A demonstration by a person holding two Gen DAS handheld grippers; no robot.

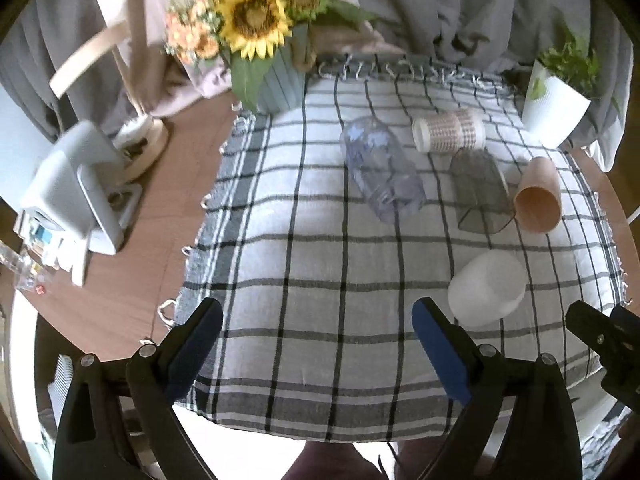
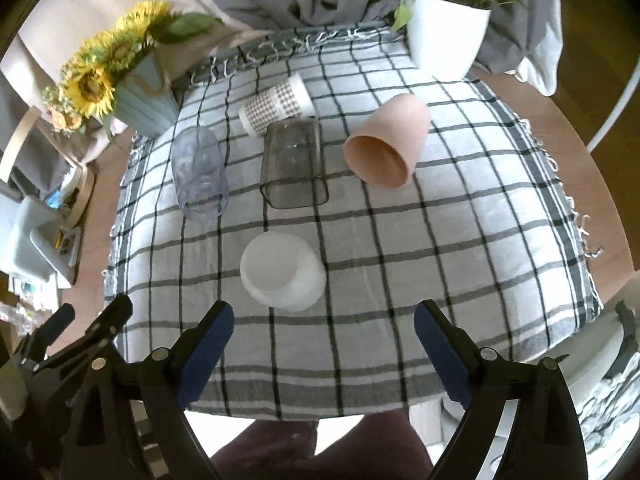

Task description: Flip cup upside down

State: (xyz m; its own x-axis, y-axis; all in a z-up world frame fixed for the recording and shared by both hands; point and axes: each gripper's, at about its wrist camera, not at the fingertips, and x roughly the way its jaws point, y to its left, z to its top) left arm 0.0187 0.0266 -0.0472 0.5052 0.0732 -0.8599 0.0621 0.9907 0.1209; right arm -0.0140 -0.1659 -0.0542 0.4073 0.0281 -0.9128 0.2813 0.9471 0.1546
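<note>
Nearest me are my own tongs: the right tongs (image 2: 322, 322) spread wide with nothing between them, the left tongs (image 1: 318, 316) spread just as wide and empty too, both hanging over the near edge of the checked cloth (image 2: 400, 240) on the tabletop (image 2: 532, 92).

Biggest thing out there, that cloth, carries five cups. The white cup (image 2: 282, 272) sits closest, just beyond my right tongs, apparently already mouth-down. Further out lie four on their sides: the pink cup (image 2: 386, 146) to the right, the smoky square cup (image 2: 294, 166) in the middle, the clear cup (image 2: 200, 172) to the left, and the patterned cup (image 2: 276, 104) at the far end.

I'm eyeing the pink one: matte, looks like stiff light plastic, not slippery. I'd pinch across its wall near the open rim.
</note>
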